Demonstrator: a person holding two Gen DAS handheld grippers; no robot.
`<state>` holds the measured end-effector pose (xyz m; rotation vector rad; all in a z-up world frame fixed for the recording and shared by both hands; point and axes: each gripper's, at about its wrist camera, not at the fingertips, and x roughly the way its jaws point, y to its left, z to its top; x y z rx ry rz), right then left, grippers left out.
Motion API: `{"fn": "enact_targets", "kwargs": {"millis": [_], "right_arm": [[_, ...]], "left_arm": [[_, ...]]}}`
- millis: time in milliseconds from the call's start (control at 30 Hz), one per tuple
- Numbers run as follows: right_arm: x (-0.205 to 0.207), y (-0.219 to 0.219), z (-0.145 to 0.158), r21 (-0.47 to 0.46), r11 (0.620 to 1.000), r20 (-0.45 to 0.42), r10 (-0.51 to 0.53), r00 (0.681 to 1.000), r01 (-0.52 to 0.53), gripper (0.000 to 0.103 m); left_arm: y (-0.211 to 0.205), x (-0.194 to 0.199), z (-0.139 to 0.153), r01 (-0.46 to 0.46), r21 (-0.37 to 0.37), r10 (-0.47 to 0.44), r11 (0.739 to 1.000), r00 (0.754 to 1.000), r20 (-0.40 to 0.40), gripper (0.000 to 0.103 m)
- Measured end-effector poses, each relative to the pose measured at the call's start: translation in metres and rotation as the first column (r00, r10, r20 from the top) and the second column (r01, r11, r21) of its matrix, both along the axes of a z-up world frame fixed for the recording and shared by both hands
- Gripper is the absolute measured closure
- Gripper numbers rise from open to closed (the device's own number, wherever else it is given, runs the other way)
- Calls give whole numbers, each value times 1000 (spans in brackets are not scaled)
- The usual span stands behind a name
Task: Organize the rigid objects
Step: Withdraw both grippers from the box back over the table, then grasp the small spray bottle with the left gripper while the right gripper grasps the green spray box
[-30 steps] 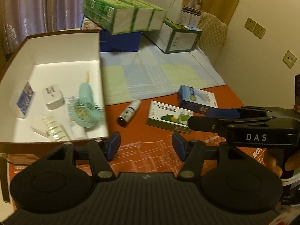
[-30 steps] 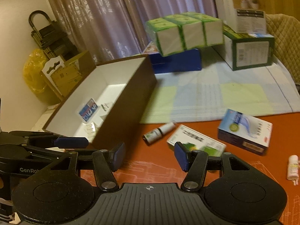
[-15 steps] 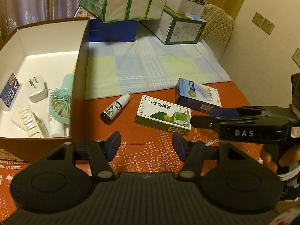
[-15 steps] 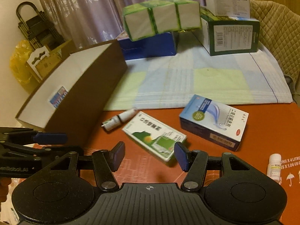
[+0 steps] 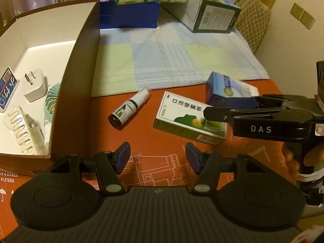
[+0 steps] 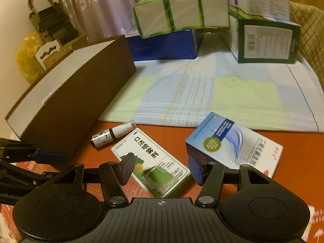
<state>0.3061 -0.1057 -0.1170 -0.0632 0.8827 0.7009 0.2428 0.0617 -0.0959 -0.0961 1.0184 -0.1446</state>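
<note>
Seen first from the left wrist camera, the left gripper (image 5: 158,159) hangs over bare orange tabletop (image 5: 154,141) with its two blue-padded jaws parted and nothing between them. Beyond its tips, a small spray bottle (image 5: 127,109) lies on its side, and to the right of it lies a flat green-and-white medicine box (image 5: 182,114). Neither touches the jaws. The right gripper (image 5: 210,109) reaches in from the right edge, its tips over that box, and part of the hand (image 5: 293,158) holding it shows below. A blue-and-white box (image 5: 222,87) lies just behind. On the left stands an open brown cardboard tray (image 5: 79,64), holding a white plug adapter (image 5: 33,85), a mint handheld fan (image 5: 51,103), a blister pack (image 5: 20,129) and a blue card (image 5: 7,89).

Next, from the right wrist camera, the right gripper (image 6: 161,167) has its jaws spread apart, one on each side of the green-and-white medicine box (image 6: 149,162), which lies slantwise between and beneath them. The pads do not press on it. The spray bottle (image 6: 113,133) lies just left of the box, the blue-and-white box (image 6: 235,143) just right. The left gripper (image 6: 48,155) shows at the left edge, beside the brown tray wall (image 6: 81,101).
</note>
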Motion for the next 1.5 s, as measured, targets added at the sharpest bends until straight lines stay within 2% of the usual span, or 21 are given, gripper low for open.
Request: {"fn": "enact_targets", "kwargs": {"millis": [167, 333, 400, 467, 567, 800, 867, 900, 1100, 1267, 1500], "right_arm": [[4, 3, -12, -16, 998, -15, 62, 998, -62, 46], [-2, 3, -11, -25, 994, -36, 110, 993, -111, 46], [-3, 6, -11, -33, 993, -38, 115, 993, -116, 43], [-3, 12, -11, -45, 991, -35, 123, 992, -125, 35], [-1, 22, -15, -93, 987, -29, 131, 991, -133, 34], [-5, 33, -23, -163, 971, 36, 180, 983, -172, 35], [-6, 31, -23, -160, 972, 46, 181, 982, -172, 46], [-6, 31, -23, -161, 972, 45, 180, 983, -171, 47], [-8, 23, -22, -162, 984, 50, 88, 995, -79, 49], [-9, 16, -21, -149, 989, 49, 1, 999, 6, 49], [-6, 15, -22, -129, 989, 31, -62, 998, 66, 49]], "left_arm": [[-2, 4, -9, 5, 23, -5, 1000, 1000, -20, 47], [-1, 6, -11, 18, 37, -17, 999, 999, -32, 46], [-1, 7, -12, 21, 38, -19, 999, 999, -36, 46], [-2, 9, -13, 26, 44, -24, 999, 999, -42, 50], [-2, 12, -14, 35, 50, -33, 998, 998, -48, 50], [-8, 19, -15, 99, 93, -95, 991, 994, -47, 50], [-9, 21, -15, 111, 116, -107, 987, 993, -38, 50], [-10, 23, -15, 117, 131, -114, 984, 993, -33, 50], [-19, 34, -17, 153, 239, -158, 959, 987, 1, 50], [-29, 40, -26, 165, 348, -185, 923, 982, 26, 50], [-32, 54, -39, 163, 380, -184, 910, 983, 20, 50]]}}
